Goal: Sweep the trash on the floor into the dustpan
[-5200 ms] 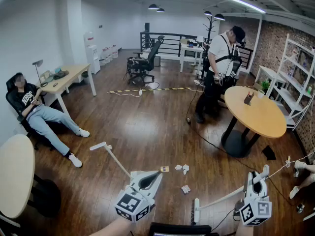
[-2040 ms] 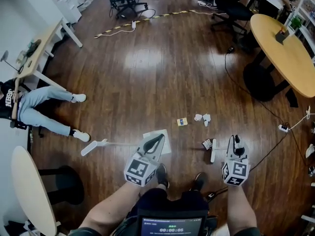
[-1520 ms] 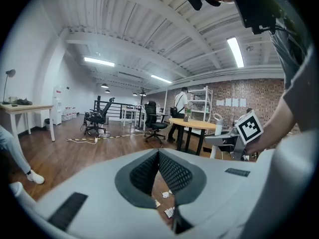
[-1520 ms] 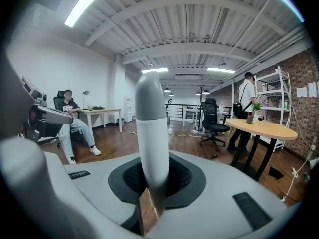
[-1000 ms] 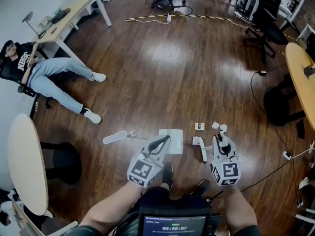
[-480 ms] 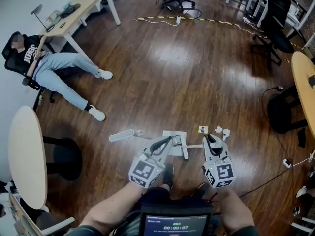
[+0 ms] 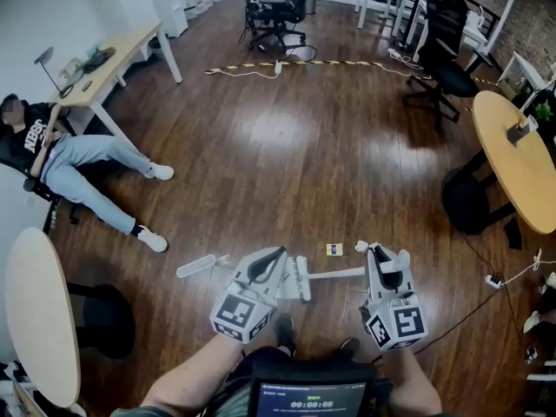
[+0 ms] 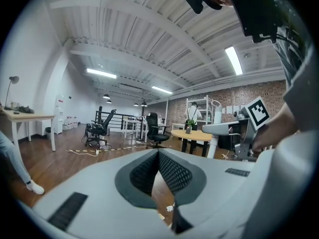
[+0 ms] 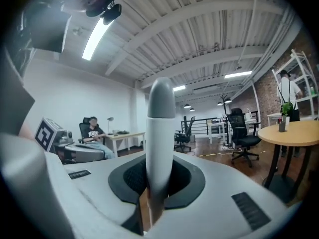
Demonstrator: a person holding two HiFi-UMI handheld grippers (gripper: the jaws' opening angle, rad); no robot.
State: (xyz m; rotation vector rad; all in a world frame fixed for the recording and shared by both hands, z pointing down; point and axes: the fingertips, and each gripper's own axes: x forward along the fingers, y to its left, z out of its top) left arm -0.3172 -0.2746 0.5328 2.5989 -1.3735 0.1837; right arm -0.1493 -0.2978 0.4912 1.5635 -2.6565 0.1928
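My left gripper [image 7: 264, 268] [image 8: 158, 157] is shut on the white dustpan; its long handle [image 7: 196, 266] sticks out to the left, and the grip itself is hidden in the left gripper view. My right gripper [image 7: 385, 266] [image 9: 159, 179] is shut on the broom handle [image 9: 160, 133]. The stick runs left across the floor to the broom head [image 7: 301, 279], which lies beside the dustpan's pan at my left gripper. A yellow card [image 7: 334, 248] and crumpled white paper [image 7: 360, 246] lie on the floor just beyond the stick.
A seated person [image 7: 74, 156] stretches their legs out at the left. A round table [image 7: 35, 315] stands at the near left and another [image 7: 521, 159] at the right. A cable and power strip [image 7: 493, 279] trail on the floor at the right. Office chairs [image 7: 276, 11] stand at the back.
The broom head has swept left from beside my right gripper to the dustpan at my left gripper. My head view has tilted up a little.
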